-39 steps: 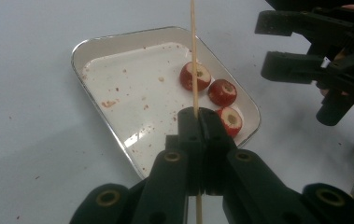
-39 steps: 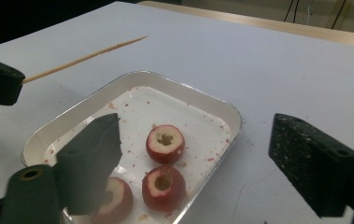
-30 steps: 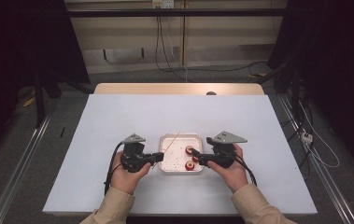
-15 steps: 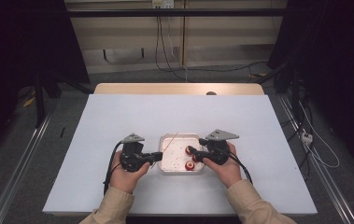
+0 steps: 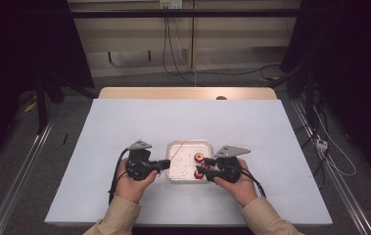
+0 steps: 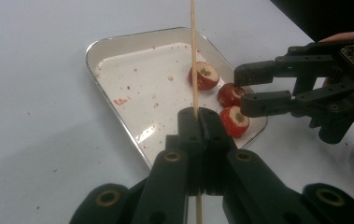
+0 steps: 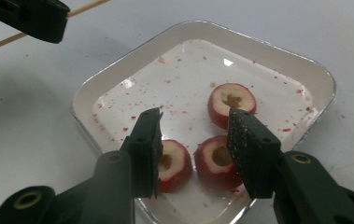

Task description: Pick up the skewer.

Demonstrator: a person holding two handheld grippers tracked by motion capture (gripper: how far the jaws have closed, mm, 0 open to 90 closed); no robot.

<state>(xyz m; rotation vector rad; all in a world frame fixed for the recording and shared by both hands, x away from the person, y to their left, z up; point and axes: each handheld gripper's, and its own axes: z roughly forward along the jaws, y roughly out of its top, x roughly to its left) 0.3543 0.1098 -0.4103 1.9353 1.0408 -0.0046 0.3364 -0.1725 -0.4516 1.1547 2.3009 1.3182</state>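
A white tray [image 5: 189,145] lies near the table's front middle and holds three red cored fruit pieces [image 7: 232,103] [image 7: 172,163] [image 7: 219,161]. My left gripper [image 6: 198,116] is shut on a thin wooden skewer [image 6: 194,56], which points out over the tray [image 6: 118,42]. In the high view it [image 5: 166,164] sits at the tray's left edge. My right gripper [image 7: 194,123] is open and hovers just above the two nearer fruit pieces, nothing between its jaws. From the high view it [image 5: 201,169] reaches in over the tray's right side. The left gripper view shows the right gripper [image 6: 241,88] close beside the fruit [image 6: 234,121].
Red crumbs and juice spots dot the tray floor [image 7: 174,88] and the white table [image 5: 183,117] around it. A wooden strip [image 5: 188,93] runs along the table's far edge. Cables [image 5: 173,49] lie on the floor beyond.
The right gripper has shifted slightly toward the person and lower over the fruit pieces. The left gripper has stayed put with the skewer.
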